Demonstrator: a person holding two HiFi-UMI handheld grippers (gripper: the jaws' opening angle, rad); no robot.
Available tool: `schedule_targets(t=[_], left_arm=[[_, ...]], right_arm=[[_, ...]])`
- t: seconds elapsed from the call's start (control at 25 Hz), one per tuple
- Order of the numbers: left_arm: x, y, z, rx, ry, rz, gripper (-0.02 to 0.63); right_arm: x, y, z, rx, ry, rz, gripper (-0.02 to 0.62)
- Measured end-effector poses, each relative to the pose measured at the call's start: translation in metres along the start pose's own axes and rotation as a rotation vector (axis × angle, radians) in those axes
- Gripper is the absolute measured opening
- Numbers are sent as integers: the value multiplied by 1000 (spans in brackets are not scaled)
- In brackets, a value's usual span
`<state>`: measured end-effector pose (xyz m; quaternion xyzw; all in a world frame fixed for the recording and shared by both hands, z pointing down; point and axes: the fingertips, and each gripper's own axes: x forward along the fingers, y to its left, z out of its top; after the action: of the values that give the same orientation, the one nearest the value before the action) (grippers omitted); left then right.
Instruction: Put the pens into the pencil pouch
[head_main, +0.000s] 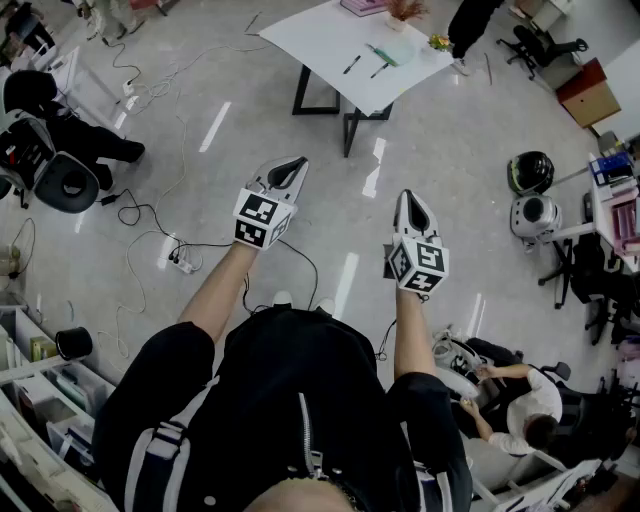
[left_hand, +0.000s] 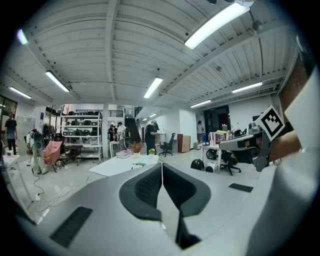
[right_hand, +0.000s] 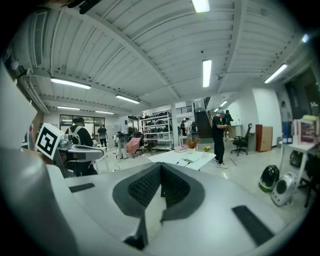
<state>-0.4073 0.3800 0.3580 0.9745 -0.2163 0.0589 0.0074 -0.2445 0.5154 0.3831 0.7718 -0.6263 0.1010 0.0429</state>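
A white table (head_main: 325, 40) stands far ahead across the floor. On it lie two dark pens (head_main: 352, 64) and a green pouch (head_main: 385, 54). I hold both grippers out over bare floor, well short of the table. My left gripper (head_main: 298, 160) is shut with nothing between its jaws. My right gripper (head_main: 409, 195) is shut and empty too. In the left gripper view the closed left gripper (left_hand: 161, 165) points at the distant table (left_hand: 117, 166). In the right gripper view the closed right gripper (right_hand: 161, 166) faces the table (right_hand: 175, 159) and pouch (right_hand: 191, 160).
A person (head_main: 470, 20) stands at the table's far right corner, near a plant pot (head_main: 405, 12). Cables and a power strip (head_main: 182, 265) lie on the floor at left. Helmets (head_main: 530, 170), desks and chairs line the right. A seated person (head_main: 520, 400) is at the lower right.
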Motion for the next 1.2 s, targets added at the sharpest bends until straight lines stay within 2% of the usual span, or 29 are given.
schedule_targets(t=[0.32, 0.44, 0.48, 0.56, 0.64, 0.72, 1.2], left_arm=[[-3, 1, -7, -19, 0, 28, 29], [-3, 0, -10, -34, 0, 40, 40], [-2, 0, -10, -38, -1, 42, 68], [0, -1, -11, -53, -3, 37, 176], [2, -3, -10, -63, -6, 28, 224], [5, -8, -9, -63, -6, 17, 242], [18, -49, -9, -67, 16, 12, 245]], right_arm=[[2, -5, 7, -4, -25, 13, 19], [0, -9, 8, -21, -30, 22, 65], [1, -11, 8, -26, -31, 24, 84], [1, -15, 7, -30, -29, 26, 131], [2, -21, 4, -31, -21, 27, 168], [2, -27, 1, -31, -13, 28, 187], [-15, -58, -5, -17, -15, 60, 195]])
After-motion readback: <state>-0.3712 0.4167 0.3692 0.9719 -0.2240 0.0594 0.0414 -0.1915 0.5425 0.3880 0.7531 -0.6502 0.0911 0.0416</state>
